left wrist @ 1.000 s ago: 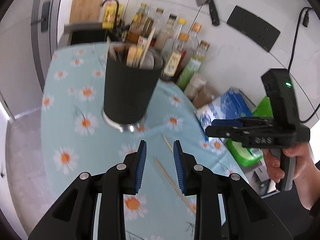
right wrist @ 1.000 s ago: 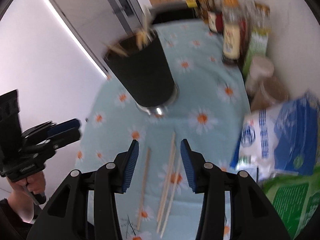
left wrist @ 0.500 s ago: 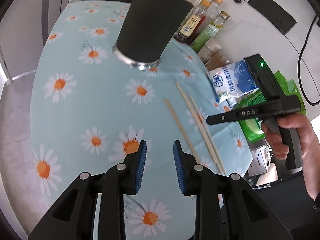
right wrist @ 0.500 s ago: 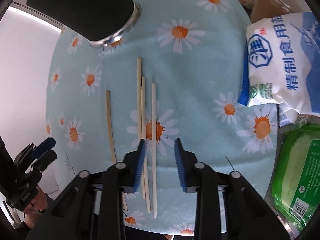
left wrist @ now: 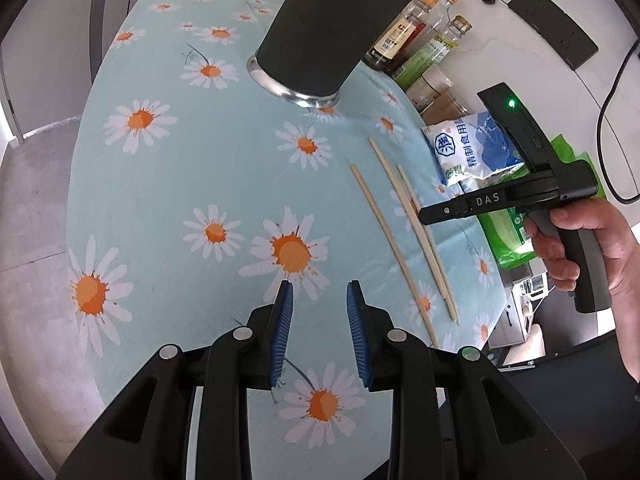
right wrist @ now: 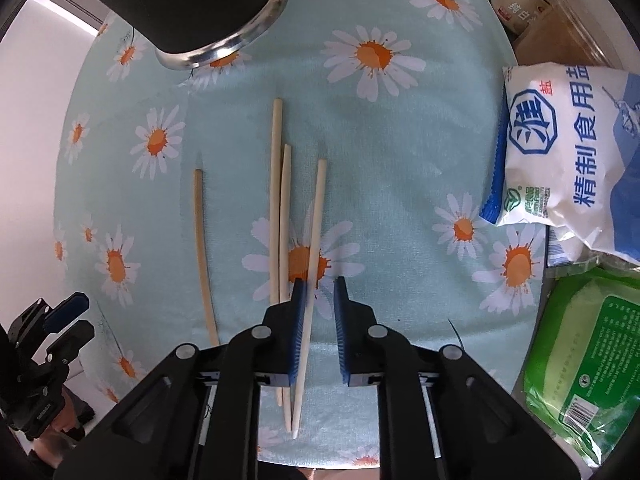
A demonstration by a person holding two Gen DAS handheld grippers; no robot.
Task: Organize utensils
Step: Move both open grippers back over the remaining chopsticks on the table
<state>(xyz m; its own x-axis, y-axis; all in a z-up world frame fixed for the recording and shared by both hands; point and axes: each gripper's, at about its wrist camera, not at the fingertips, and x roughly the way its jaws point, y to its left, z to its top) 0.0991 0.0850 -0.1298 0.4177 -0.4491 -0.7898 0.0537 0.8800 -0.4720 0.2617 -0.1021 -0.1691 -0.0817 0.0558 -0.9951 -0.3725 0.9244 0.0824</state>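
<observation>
Your right claw (right wrist: 317,284) points straight down over four chopsticks (right wrist: 280,216) lying on the daisy-print counter (right wrist: 400,168), near the black utensil holder (right wrist: 192,4). Its jaws have just been closing, with the rightmost chopstick (right wrist: 314,236) between them against the left pad; the right pad seems not yet to touch. Your left claw (left wrist: 319,290) hovers part-open, holding nothing.
</observation>
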